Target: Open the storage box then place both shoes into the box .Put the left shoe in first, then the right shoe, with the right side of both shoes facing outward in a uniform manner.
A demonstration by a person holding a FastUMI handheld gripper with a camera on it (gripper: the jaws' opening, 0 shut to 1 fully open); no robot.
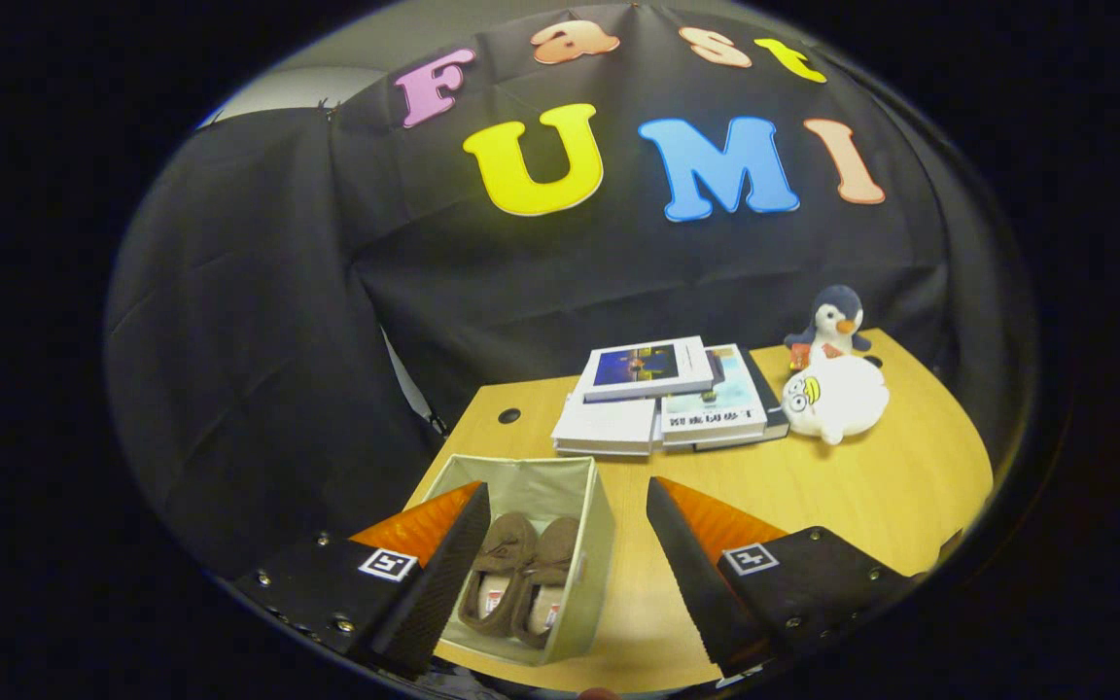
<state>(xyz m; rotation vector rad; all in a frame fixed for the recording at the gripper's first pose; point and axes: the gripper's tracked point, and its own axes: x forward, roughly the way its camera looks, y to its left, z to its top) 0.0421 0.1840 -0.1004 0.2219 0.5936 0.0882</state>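
With both brown shoes (519, 581) lying side by side inside the open storage box (591, 544) on the bench (871, 486), I hold my gripper (568, 569) above them, fingers apart and empty, and judge only a straight, clear withdrawal remains.

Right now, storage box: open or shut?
Open: the storage box has no lid on, and both shoes lie inside. Gripper fingers spread, holding nothing.
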